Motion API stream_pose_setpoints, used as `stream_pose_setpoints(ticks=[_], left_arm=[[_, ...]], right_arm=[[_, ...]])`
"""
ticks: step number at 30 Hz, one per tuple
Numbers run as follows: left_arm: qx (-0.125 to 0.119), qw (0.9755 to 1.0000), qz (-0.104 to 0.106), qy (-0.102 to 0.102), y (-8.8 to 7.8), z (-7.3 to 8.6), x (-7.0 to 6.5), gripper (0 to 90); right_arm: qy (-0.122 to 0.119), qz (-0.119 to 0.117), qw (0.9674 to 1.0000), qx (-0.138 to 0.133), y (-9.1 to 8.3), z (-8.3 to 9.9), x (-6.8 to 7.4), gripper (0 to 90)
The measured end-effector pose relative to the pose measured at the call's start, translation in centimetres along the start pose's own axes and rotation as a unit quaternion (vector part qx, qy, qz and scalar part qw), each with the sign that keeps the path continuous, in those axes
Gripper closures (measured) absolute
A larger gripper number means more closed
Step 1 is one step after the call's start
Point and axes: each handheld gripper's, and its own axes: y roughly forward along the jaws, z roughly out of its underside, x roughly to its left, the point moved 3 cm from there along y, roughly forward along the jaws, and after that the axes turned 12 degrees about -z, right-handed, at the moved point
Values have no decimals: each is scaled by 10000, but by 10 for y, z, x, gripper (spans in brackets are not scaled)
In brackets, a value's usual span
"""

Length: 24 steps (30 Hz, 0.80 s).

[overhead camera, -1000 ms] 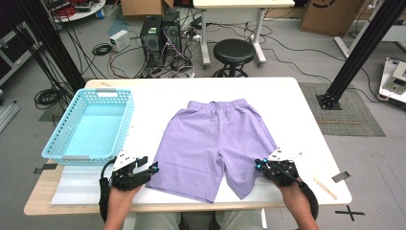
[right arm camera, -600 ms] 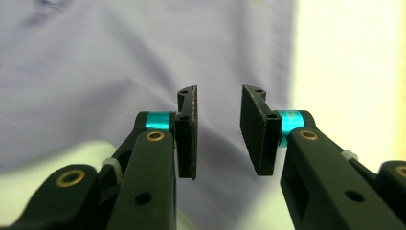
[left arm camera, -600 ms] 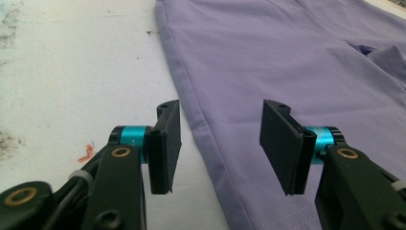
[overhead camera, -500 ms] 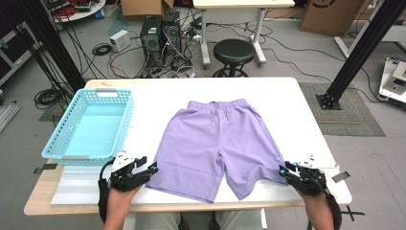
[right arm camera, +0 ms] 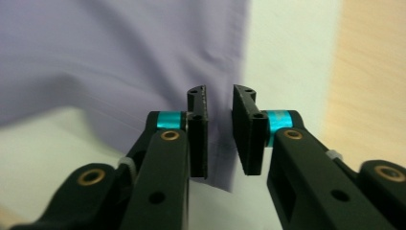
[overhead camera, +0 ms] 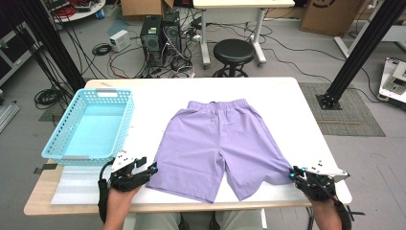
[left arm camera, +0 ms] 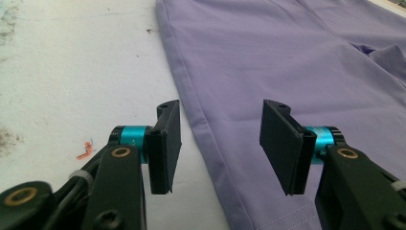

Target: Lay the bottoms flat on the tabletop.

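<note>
Purple shorts (overhead camera: 220, 139) lie flat on the white table (overhead camera: 287, 96), waistband at the far side. My left gripper (overhead camera: 151, 168) rests at the near left corner of the left leg, open; in the left gripper view the side hem (left arm camera: 191, 96) runs between the left gripper's (left arm camera: 220, 143) wide jaws. My right gripper (overhead camera: 292, 173) sits at the outer corner of the right leg near the table's right edge. The right gripper's (right arm camera: 220, 129) jaws have just been closing; a narrow gap remains, with the purple hem (right arm camera: 222, 163) lying in it, not pinched.
A light blue plastic basket (overhead camera: 72, 115) stands empty at the left of the table, on a white sheet (overhead camera: 81, 184). Beyond the far edge are a black stool (overhead camera: 234, 50), computer towers and cables on the floor.
My right gripper has moved to the right towards the table's edge, and the right leg's outer corner now reaches out to it. The left gripper has stayed put.
</note>
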Motion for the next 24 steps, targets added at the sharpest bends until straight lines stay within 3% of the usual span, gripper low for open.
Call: stream_pose_setpoints(ticks=[3,6,7,9,11,14,16,18,21,22,23,24], left_arm=[[-12,10000,3,10,-1,-1,-1,492],[-13,10000,10,-3,-1,-1,-1,492],[-14,10000,12,3,-1,-1,-1,492],[-9,10000,10,-8,-2,-1,0,492],[-26,10000,5,-6,-3,-2,0,492],[-53,10000,-12,-15,-4,-2,2,492],[-43,10000,-17,-27,-3,-2,3,492],[-34,10000,-15,-38,-3,-1,3,492],[-29,10000,-6,-45,-3,-1,3,492],[-29,10000,-6,-45,-3,-1,3,492],[-34,10000,1,-28,-3,-1,2,492],[-30,10000,2,-35,-3,-1,2,492]], right_arm=[[-143,-506,9985,-176,5,-6,19,753],[-360,-1008,9942,-131,15,-10,42,753],[-441,-1066,9933,-91,18,-12,48,753],[-600,-1075,9924,-68,20,-17,58,741],[-633,-897,9939,-101,18,-23,60,733],[-470,-578,9969,-234,9,-29,49,718],[-323,-599,9972,-319,5,-29,42,717],[-323,-571,9973,-333,5,-29,41,717],[-345,-1054,9937,-132,15,-24,49,767],[-345,-1054,9937,-132,15,-24,49,767],[-486,-1273,9906,125,25,-19,56,796],[-506,-1309,9899,204,29,-17,59,795]])
